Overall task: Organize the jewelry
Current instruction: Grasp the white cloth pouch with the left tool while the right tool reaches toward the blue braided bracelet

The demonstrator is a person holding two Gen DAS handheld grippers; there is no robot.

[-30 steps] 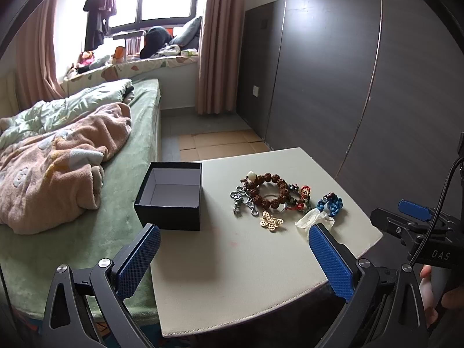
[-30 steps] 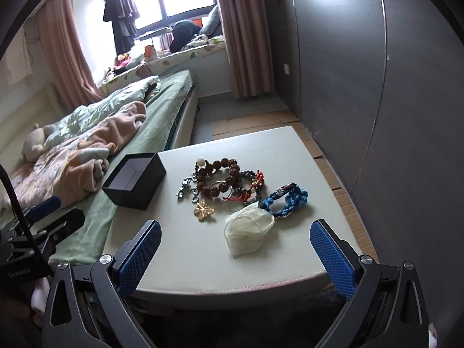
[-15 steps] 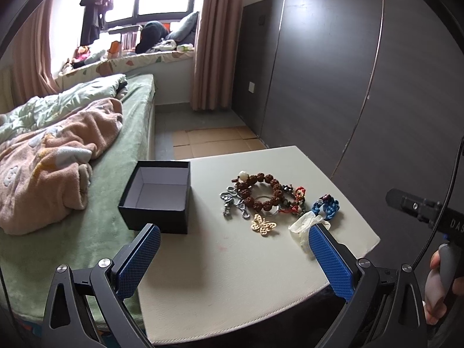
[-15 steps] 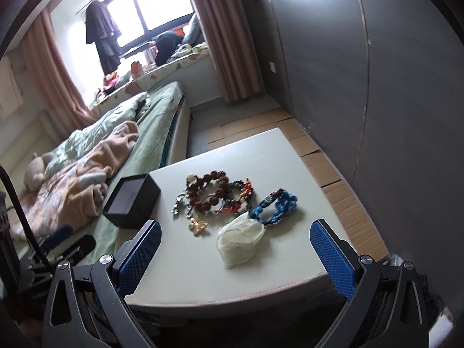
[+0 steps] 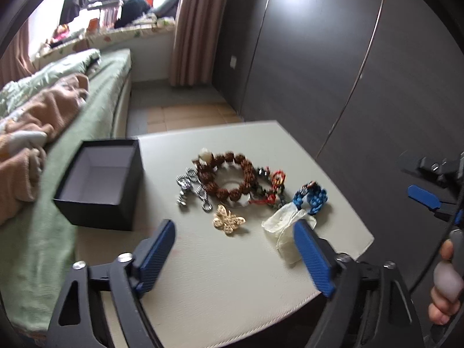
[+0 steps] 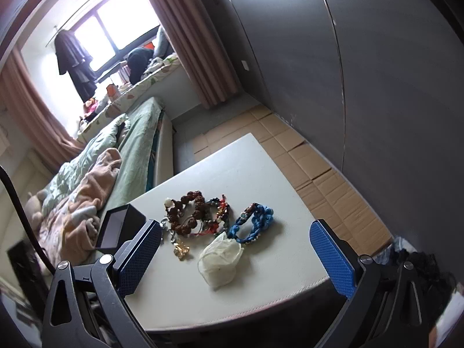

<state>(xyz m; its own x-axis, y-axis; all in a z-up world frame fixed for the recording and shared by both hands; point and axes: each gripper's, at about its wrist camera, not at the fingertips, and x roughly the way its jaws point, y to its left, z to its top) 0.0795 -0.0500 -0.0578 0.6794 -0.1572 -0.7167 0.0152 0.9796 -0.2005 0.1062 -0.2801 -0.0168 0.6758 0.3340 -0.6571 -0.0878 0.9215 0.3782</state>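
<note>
An open black box (image 5: 101, 185) with a white inside stands at the left edge of a cream table (image 5: 220, 278). Beside it lie a brown bead bracelet (image 5: 224, 175), a silver chain (image 5: 191, 188), a gold butterfly brooch (image 5: 229, 221), a red and dark bracelet (image 5: 271, 188), a blue braided bracelet (image 5: 311, 197) and a white pouch (image 5: 285, 232). My left gripper (image 5: 235, 255) is open and empty above the table's near part. My right gripper (image 6: 235, 258) is open and empty, hovering near the pouch (image 6: 220, 261) and blue bracelet (image 6: 255, 223). The box (image 6: 119, 229) shows at its left.
A bed with a green sheet (image 5: 58, 174) and a peach blanket (image 5: 32, 121) touches the table's left side. A dark wardrobe wall (image 5: 333, 58) runs along the right. Cardboard sheets (image 6: 319, 168) cover the floor beyond the table. The right gripper also shows in the left wrist view (image 5: 429, 200).
Both grippers have moved closer to the table and tilted; the jewelry looks larger in both views. Both stay open. Nothing on the table has moved.
</note>
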